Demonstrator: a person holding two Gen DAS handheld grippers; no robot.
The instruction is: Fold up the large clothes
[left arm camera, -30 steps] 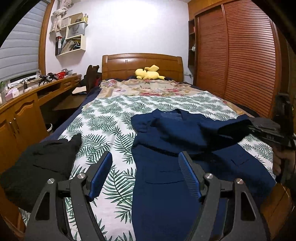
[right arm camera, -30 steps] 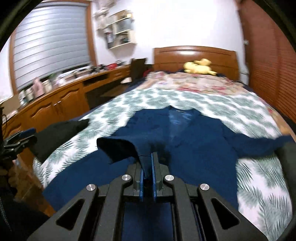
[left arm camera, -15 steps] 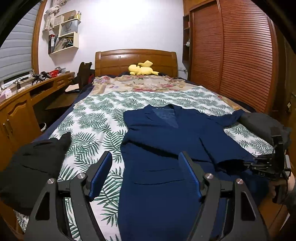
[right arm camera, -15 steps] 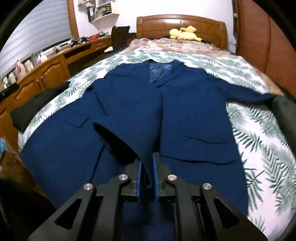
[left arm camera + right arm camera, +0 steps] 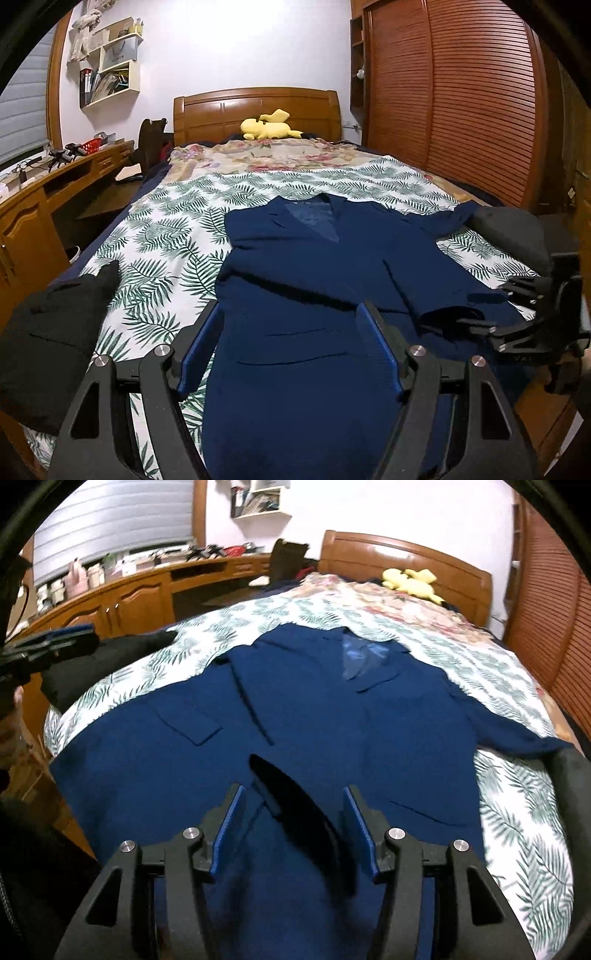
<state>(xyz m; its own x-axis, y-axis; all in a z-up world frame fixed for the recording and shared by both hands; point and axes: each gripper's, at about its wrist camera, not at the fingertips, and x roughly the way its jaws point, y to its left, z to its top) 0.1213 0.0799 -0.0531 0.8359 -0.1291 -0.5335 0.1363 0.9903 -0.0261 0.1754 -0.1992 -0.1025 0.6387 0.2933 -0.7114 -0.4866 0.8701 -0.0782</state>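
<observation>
Left gripper (image 5: 291, 347): jaws spread wide, holding nothing, above the jacket (image 5: 314, 280).
Right gripper (image 5: 293, 830): jaws spread, sleeve (image 5: 295, 812) loose between them.
Jacket: flat on bed (image 5: 177, 236).

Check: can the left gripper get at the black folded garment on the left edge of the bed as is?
Probably yes. The left gripper is open and holds nothing, and the black folded garment lies just to its left on the leaf-print bedspread with nothing on top or between them. The navy blue jacket lies apart.
</observation>
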